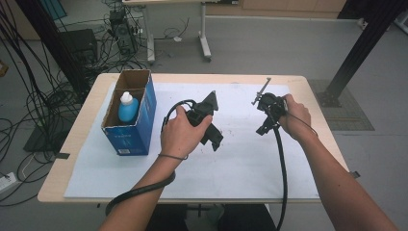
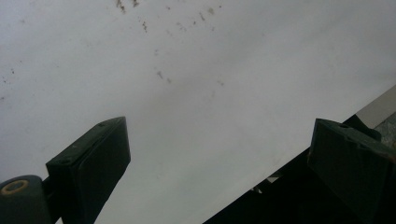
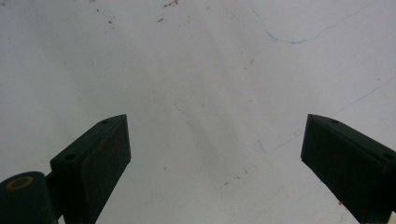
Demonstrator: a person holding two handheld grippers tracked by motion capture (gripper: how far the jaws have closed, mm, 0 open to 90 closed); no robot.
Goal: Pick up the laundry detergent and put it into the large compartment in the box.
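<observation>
A blue bottle point(image 1: 128, 108) with a white cap stands upright in an open blue box point(image 1: 144, 118) at the table's point(image 1: 86, 115) left. Beside it, the left gripper point(image 1: 215, 135) and, farther right, the right gripper point(image 1: 263, 126) hover with jaws wide, holding nothing.

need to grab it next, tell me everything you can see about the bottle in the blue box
The bottle is light blue, plastic by the look of it, with a white cap and a narrow white neck. It stands upright inside the open-topped blue cardboard box, in the half nearer the person, so its cap and shoulders show above the rim. The box sits at the left of the white sheet on the table. Neither gripper touches the bottle; the left gripper is to the right of the box, jaws open.
</observation>
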